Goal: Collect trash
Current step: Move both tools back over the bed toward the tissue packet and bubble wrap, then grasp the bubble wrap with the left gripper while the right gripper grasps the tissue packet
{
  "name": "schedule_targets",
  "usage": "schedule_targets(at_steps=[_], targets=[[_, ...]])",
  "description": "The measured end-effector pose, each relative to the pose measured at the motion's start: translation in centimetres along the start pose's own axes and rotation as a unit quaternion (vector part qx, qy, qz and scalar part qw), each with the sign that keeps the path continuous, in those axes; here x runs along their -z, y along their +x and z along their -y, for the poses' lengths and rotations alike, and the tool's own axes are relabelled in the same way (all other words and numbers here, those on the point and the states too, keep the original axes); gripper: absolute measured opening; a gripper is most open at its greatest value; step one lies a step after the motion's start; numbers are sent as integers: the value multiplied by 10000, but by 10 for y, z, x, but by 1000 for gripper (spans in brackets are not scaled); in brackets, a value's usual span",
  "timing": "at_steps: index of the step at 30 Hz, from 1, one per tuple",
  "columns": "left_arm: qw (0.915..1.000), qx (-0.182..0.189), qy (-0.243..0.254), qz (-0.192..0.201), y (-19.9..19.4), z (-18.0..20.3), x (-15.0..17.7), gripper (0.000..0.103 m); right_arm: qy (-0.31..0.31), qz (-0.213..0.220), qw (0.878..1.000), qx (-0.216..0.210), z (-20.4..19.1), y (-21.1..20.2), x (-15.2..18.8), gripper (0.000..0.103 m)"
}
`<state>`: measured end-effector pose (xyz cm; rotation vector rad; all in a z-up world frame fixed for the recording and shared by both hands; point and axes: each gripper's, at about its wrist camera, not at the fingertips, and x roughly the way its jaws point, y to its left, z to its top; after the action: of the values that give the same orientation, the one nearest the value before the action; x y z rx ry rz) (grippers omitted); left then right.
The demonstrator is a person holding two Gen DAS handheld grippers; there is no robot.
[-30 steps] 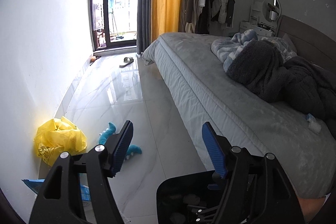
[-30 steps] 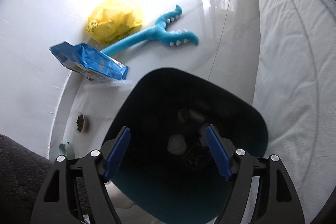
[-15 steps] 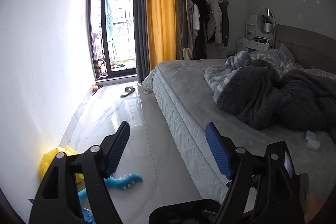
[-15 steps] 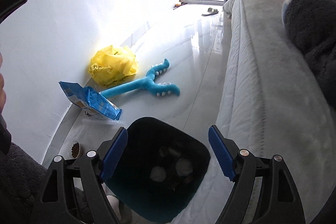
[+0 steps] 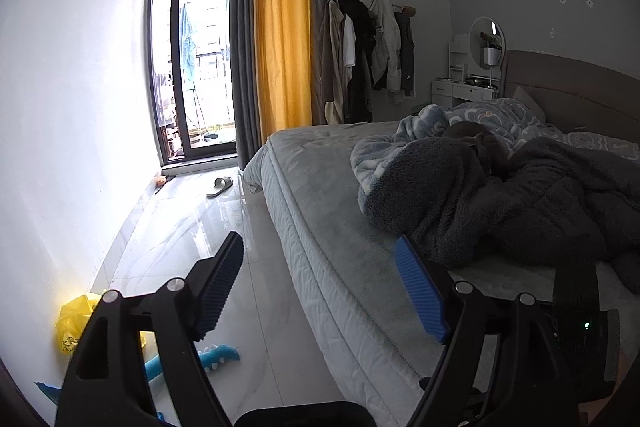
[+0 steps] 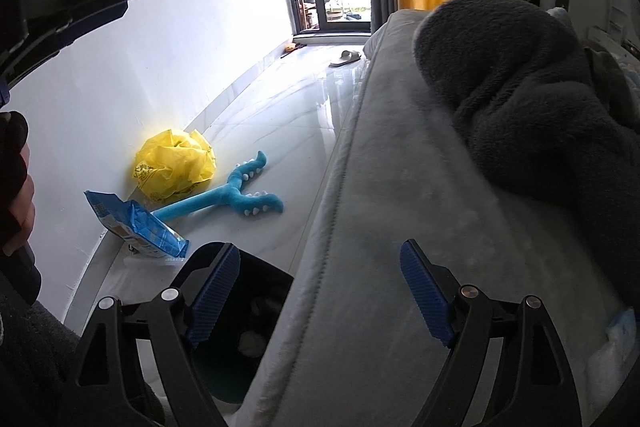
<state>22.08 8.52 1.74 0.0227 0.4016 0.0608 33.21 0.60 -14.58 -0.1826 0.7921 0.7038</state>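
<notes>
A: Your right tongs (image 6: pixel 320 295) have just been opening and now stand wide, nothing between the blue pads. Same for your left tongs (image 5: pixel 320 291): jaws just opened further, empty.

B: Where's the trash from there?

A: On the floor, ahead and to the left of your right tongs. The blue snack bag (image 6: pixel 136 227) lies nearest, just beyond the left finger, its long axis running from upper left to lower right, slanting away from the wall. The crumpled yellow plastic bag (image 6: pixel 174 167) sits further out against the wall, touching the blue plush toy (image 6: pixel 236 193). The black bin (image 6: pixel 244 319) is right under your left finger, beside the bed (image 6: pixel 400 227), with wads already inside.

B: Which hand should go?

A: From your left tongs, both bags are low on the left, mostly hidden behind the finger. I'd judge the left hand the nearer; you would have to swing left and down, and turn the jaws across the bag's long axis.
</notes>
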Motion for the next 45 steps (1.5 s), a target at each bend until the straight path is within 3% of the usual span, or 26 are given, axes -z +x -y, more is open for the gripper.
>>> schedule_targets(at_steps=[18,23,31,36,45], targets=[[9942,1009,71,-372,34,101,13,91,747,291,9931,854,117,-70,36,87],[9895,1340,-1,-550,47,123,20,92,1002,246,9887,1085,149,-81,49,88],[9809,1749,364,-764,59,166,37,93,1273,172,9829,1317,189,-93,65,90],[9717,2080,656,-912,64,196,50,93,1477,91,9801,1324,214,-96,73,92],[9422,2932,1011,-1266,68,240,75,93,1814,-85,9769,1131,260,-92,82,92]])
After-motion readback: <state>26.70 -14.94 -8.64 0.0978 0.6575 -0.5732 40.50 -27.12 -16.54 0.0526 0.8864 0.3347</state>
